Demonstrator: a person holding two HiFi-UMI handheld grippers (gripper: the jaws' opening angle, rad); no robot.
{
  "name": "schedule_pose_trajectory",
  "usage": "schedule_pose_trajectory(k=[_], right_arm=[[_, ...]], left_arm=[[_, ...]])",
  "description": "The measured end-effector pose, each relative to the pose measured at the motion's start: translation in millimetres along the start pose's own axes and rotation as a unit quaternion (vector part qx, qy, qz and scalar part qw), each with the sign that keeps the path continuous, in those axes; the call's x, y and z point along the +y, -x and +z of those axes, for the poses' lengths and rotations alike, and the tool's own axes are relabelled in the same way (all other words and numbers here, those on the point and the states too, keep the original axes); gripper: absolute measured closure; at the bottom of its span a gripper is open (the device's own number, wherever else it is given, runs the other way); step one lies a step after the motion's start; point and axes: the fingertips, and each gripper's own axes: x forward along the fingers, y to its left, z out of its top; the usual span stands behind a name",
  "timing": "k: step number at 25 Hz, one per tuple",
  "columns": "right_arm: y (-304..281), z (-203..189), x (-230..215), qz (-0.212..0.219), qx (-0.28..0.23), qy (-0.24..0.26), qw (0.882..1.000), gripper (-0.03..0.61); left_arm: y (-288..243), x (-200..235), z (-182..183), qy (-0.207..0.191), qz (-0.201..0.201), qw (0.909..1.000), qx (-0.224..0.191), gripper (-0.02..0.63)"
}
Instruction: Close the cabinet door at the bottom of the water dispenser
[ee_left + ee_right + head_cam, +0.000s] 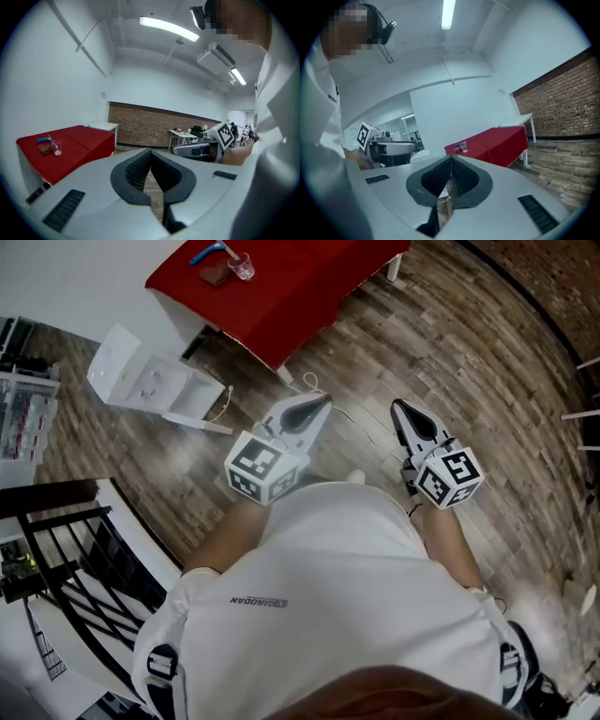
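Head view puts the white box-shaped water dispenser (155, 382) at ten o'clock, its bottom cabinet door (195, 420) seemingly ajar, well apart from the left gripper (324, 399) and right gripper (399, 407), whose fingers are closed together on nothing, so a hurried shove could glance off it.

Wood-plank floor (487, 343), red-clothed table (291, 287) bearing a glass (243, 265), white water dispenser (150, 381) standing on the floor

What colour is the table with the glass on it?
The table is red, clearest in head view.
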Motion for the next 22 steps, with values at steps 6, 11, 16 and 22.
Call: schedule_pose_trajectory(k=[6,11,16,22], right_arm=[[-45,-3,29,0.048,0.029,0.014,0.998,0.557],[-78,-3,45,0.068,0.044,0.016,0.997,0.557],[-114,7,70,0.087,0.046,0.029,0.995,0.557],[-155,7,100,0.106,0.065,0.042,0.991,0.557]], left_arm=[[34,43,-9,0.028,0.055,0.9981,-0.008,0.621],[55,66,-10,0.037,0.075,0.9964,-0.014,0.621],[79,100,-3,0.039,0.097,0.9942,-0.028,0.621],[109,141,-4,0.051,0.120,0.9906,-0.042,0.621]])
